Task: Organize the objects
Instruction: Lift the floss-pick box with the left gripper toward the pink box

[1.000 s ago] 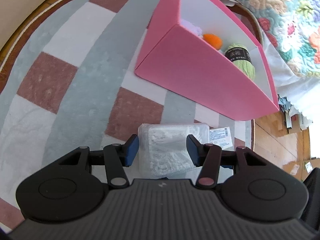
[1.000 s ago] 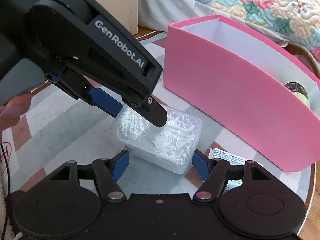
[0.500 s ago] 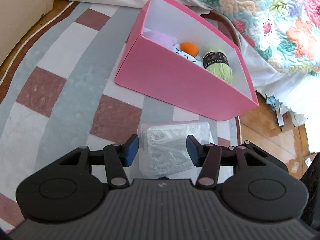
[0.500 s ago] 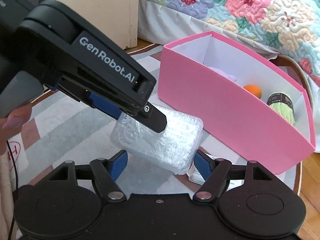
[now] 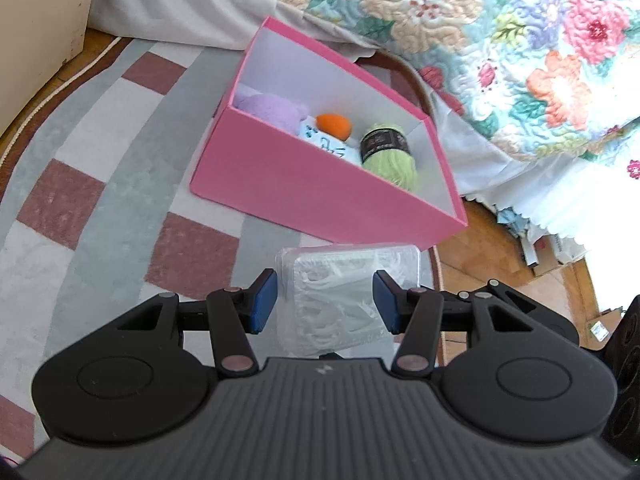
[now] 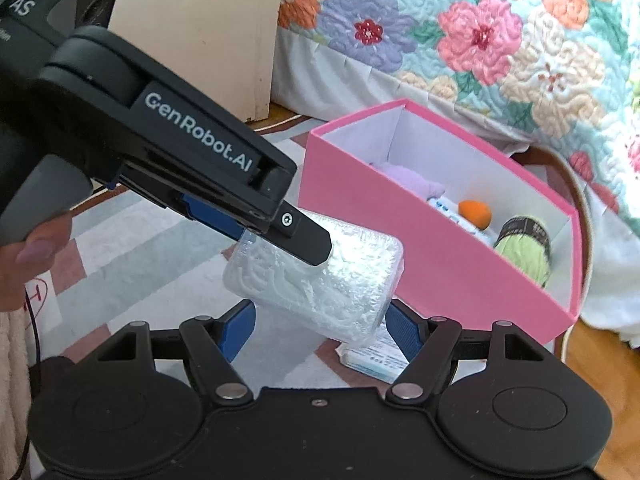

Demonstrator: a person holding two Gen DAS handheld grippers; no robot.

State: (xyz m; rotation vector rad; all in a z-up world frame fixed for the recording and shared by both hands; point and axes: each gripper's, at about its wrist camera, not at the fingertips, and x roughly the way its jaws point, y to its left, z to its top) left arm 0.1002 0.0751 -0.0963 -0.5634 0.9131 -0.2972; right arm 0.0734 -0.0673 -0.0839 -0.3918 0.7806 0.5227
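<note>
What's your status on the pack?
Left tool clamped on pack, off the rug. Right tool closing, pack between its pads, contact unclear. Box ahead, open, nothing blocking.

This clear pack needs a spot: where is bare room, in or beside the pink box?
Bare rug lies left of the pink box. Inside, only the end past the green yarn is free; purple plush, orange ball and paper crowd the rest.

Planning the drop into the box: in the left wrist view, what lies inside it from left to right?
Inside the pink box: purple plush → white printed packet → orange ball → green yarn skein.
</note>
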